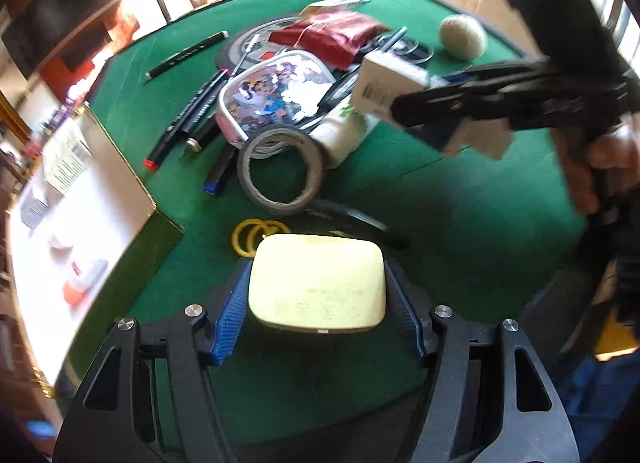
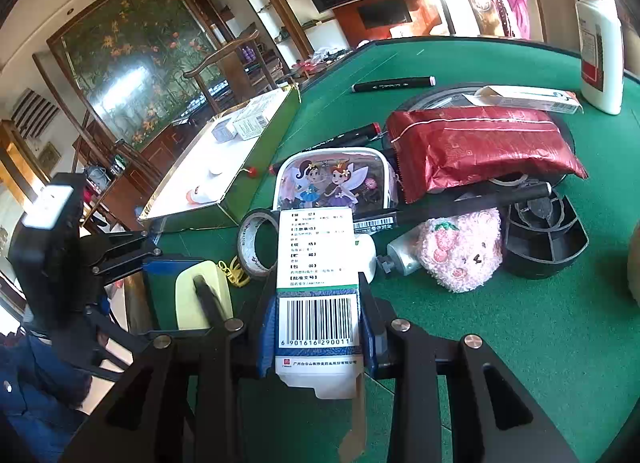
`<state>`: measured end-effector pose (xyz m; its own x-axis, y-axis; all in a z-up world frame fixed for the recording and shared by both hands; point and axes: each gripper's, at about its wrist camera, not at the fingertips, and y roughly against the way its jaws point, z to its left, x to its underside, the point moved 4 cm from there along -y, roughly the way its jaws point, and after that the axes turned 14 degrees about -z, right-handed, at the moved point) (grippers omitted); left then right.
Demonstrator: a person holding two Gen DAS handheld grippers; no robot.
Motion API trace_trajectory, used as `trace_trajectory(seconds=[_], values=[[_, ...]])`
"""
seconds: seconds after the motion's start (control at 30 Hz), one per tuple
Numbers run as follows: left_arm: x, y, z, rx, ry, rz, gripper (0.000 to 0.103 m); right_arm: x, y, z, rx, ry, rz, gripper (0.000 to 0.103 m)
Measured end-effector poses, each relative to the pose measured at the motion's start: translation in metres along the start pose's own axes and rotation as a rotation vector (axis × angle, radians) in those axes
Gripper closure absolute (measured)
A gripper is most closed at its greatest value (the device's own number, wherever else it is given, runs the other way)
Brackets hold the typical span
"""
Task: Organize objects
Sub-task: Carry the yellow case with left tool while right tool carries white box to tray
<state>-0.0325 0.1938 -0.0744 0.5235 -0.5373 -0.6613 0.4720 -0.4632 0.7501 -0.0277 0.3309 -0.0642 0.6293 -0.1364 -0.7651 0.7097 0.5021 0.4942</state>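
My left gripper (image 1: 318,295) is shut on a cream rounded case (image 1: 318,283), held above the green table (image 1: 460,223). It also shows at the left of the right wrist view (image 2: 188,287), with the cream case (image 2: 188,295) in it. My right gripper (image 2: 318,327) is shut on a white medicine box (image 2: 318,275) with a barcode. In the left wrist view the right gripper (image 1: 400,107) holds that box (image 1: 384,87) above the pile. An open white tray (image 1: 80,223) with a green wall lies at the left.
A pile covers the table's middle: a cartoon pouch (image 2: 332,179), red packet (image 2: 480,147), tape roll (image 1: 280,171), markers (image 1: 188,119), pink plush (image 2: 464,247), black holder (image 2: 544,239), yellow rings (image 1: 252,235). A white bottle (image 2: 600,51) stands at the back. The tray holds small boxes (image 2: 248,121).
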Motion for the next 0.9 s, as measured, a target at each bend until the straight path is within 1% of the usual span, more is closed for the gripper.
trace_trajectory(seconds=[0.03, 0.1, 0.17, 0.2, 0.3, 0.47, 0.53, 0.7, 0.8, 0.9], values=[[0.001, 0.003, 0.001, 0.0, -0.005, -0.004, 0.038, -0.001, -0.001, -0.001, 0.005, -0.002, -0.002, 0.07], [0.004, 0.004, 0.008, -0.054, 0.001, -0.03, 0.038, -0.001, -0.003, -0.001, -0.001, -0.002, -0.005, 0.07], [0.01, 0.007, 0.012, -0.002, 0.058, -0.064, 0.038, -0.002, -0.001, -0.003, 0.004, 0.0, -0.012, 0.07], [0.011, 0.01, 0.014, 0.007, 0.087, -0.098, 0.038, -0.001, -0.002, -0.002, 0.002, 0.001, -0.012, 0.07], [0.014, 0.015, 0.019, -0.017, 0.141, -0.169, 0.038, -0.002, 0.001, -0.005, 0.003, -0.006, -0.022, 0.07], [0.018, 0.028, 0.028, 0.005, 0.245, -0.242, 0.038, -0.002, 0.002, -0.005, -0.008, -0.023, -0.025, 0.07], [0.019, 0.033, 0.032, 0.016, 0.27, -0.262, 0.038, -0.003, 0.002, -0.004, -0.02, -0.046, -0.038, 0.07], [0.018, 0.052, 0.048, 0.013, 0.304, -0.318, 0.038, -0.004, 0.007, 0.01, -0.065, -0.094, -0.081, 0.07], [0.016, 0.065, 0.06, 0.005, 0.319, -0.35, 0.038, -0.01, 0.007, 0.024, -0.091, -0.107, -0.109, 0.07], [0.015, 0.085, 0.076, -0.001, 0.342, -0.392, 0.038, -0.02, 0.0, 0.036, -0.11, -0.105, -0.114, 0.07]])
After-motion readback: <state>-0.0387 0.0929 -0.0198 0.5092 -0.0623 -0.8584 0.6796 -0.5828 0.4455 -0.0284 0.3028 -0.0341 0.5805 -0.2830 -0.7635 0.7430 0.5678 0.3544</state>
